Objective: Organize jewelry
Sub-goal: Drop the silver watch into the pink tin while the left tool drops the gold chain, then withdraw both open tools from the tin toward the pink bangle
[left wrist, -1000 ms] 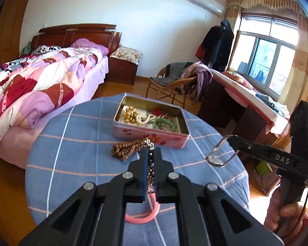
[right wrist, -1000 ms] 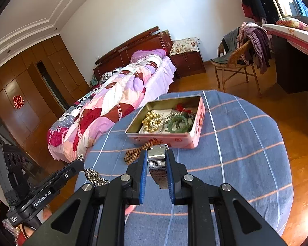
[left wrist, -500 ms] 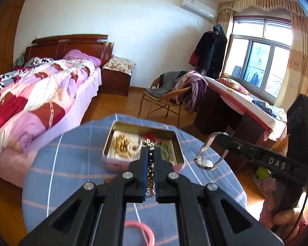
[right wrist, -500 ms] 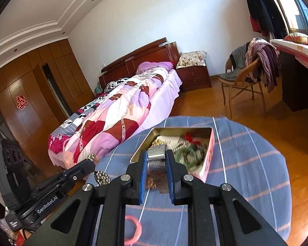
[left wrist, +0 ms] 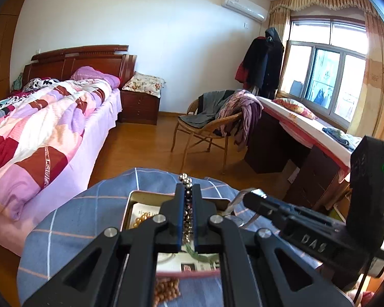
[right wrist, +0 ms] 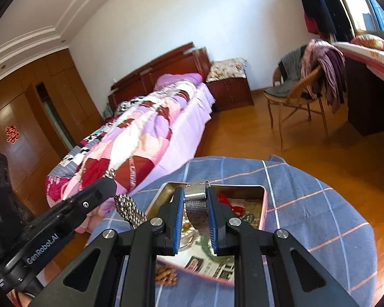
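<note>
With my left tool (left wrist: pixel 189 197) clamped on the silver bead chain (right wrist: pixel 128 208) and my right tool (right wrist: pixel 195 206) on the steel mesh band (right wrist: pixel 196 206), both hang over the pink tin (right wrist: pixel 262 213); brown wooden beads (right wrist: pixel 166 275) wait at the table's near edge.

Both grippers point forward and slightly downward, side by side; the left gripper (left wrist: pixel 188 213) is clamped tight, the right gripper (right wrist: pixel 195 213) narrowly parted around what it holds.

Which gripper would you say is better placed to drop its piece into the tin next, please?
Probably the right gripper: its mesh watch band hangs over the open tin, while the left gripper holds its bead chain beside the rim.
</note>
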